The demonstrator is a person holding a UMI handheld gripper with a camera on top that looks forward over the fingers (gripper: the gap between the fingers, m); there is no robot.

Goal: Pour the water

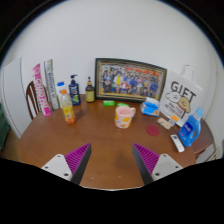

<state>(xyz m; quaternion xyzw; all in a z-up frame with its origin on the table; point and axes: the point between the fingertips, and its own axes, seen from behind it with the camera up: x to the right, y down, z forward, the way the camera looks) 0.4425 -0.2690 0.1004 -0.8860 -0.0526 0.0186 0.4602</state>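
While the claw [111, 160] hangs released and empty over the brown wooden surface [100, 145], the clear plastic bottle with orange label [67, 108] stands far beyond; likely light, slippery, best gripped mid-body.

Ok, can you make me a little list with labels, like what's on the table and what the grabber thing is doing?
surface: round wooden table
gripper: gripper open, fingers holding nothing
just beyond fingers: yellow patterned cup
back, leaning on wall: framed group photo
left group: orange-capped bottle, dark blue bottle, small brown bottle
right side: white gift bag, blue packet, remote
pouring: not begun
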